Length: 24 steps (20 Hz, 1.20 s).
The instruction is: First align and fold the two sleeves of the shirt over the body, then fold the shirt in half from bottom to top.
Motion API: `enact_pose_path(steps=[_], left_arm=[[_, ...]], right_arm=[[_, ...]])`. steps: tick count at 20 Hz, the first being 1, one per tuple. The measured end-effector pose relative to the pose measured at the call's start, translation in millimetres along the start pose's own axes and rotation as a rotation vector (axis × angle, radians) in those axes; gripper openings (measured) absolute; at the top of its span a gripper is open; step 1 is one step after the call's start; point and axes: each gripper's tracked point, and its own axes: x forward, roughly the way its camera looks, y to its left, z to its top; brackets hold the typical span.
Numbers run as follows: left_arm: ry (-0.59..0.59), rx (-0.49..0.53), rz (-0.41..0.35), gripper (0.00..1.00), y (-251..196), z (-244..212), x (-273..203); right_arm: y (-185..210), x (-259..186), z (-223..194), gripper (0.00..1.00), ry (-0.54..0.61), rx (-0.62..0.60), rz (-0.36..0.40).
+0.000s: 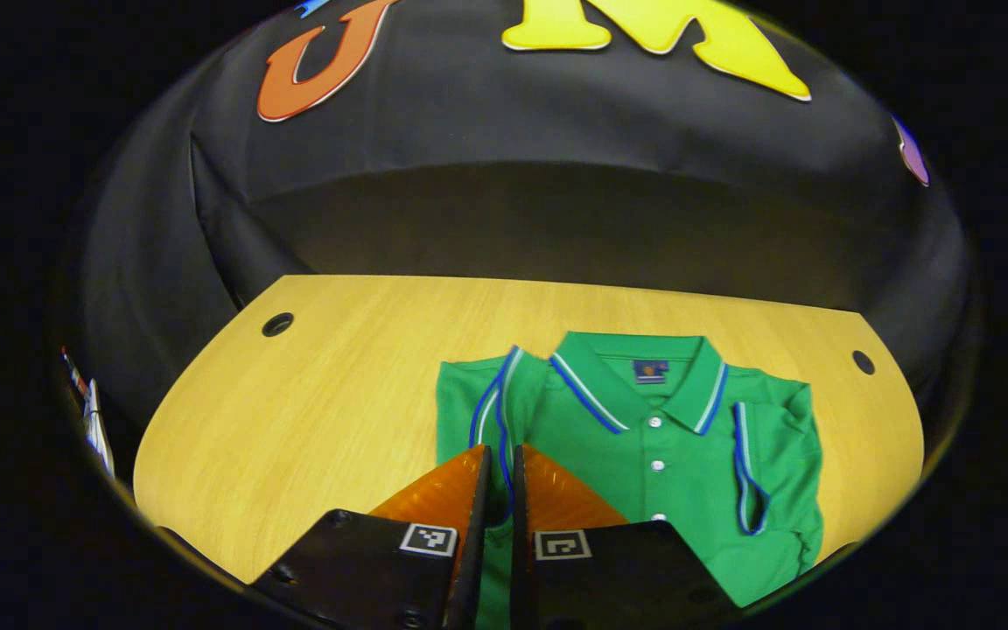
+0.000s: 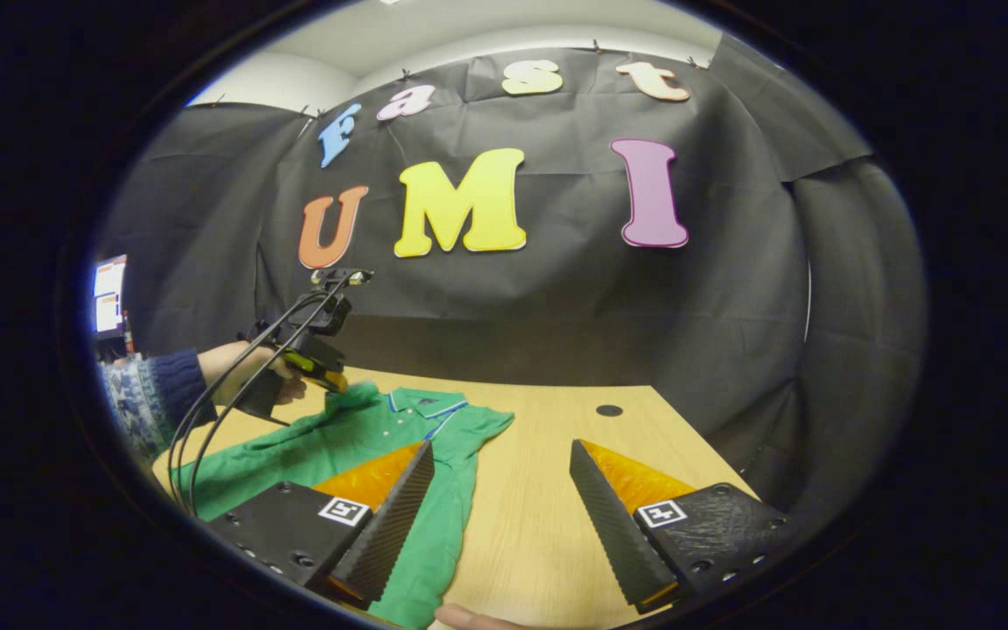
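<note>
**Left sleeve mid-fold, right gripper waiting**

Your left gripper (image 1: 501, 477) is pinched together on the left sleeve (image 1: 493, 407), likely so you can lay it over the body. Your right gripper (image 2: 501, 490) hangs wide apart, holding nothing, above the table (image 2: 548, 525) beside the shirt (image 1: 644, 437). The shirt is a green polo with striped trim, lying face up mid-table, collar toward the wall, right sleeve (image 1: 762, 455) already folded in.

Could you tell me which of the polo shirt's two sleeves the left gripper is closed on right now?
The left gripper is shut on the sleeve at picture-left of the collar in the left gripper view. The other sleeve, already folded over the body, lies free.
</note>
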Motion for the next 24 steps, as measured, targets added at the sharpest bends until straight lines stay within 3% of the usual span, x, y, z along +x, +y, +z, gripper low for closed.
enact_pose_path(steps=[3, 4, 8, 14, 20, 24], left_arm=[[-0.098, 0.045, -0.01, 0.85, -21, 19, -37], [-0.138, 0.056, -0.02, 0.99, -28, 26, -52], [-0.25, 0.05, -0.072, 1.0, -42, 40, -117], [-0.33, 0.048, -0.082, 1.0, -7, 16, -193], [-0.379, 0.085, -0.085, 1.0, 39, -44, -242], [-0.392, 0.044, -0.109, 1.0, 58, -100, -255]], right_arm=[[3, -5, 7, 0.95, -0.012, -0.017, -0.01], [6, -7, 8, 0.95, -0.014, -0.02, -0.01], [17, -16, 18, 0.96, -0.025, -0.024, -0.029], [36, -46, 43, 0.96, -0.052, 0.031, -0.044], [61, -86, 55, 0.95, -0.11, -0.064, -0.076], [85, -110, 21, 0.95, -0.051, -0.073, -0.032]])
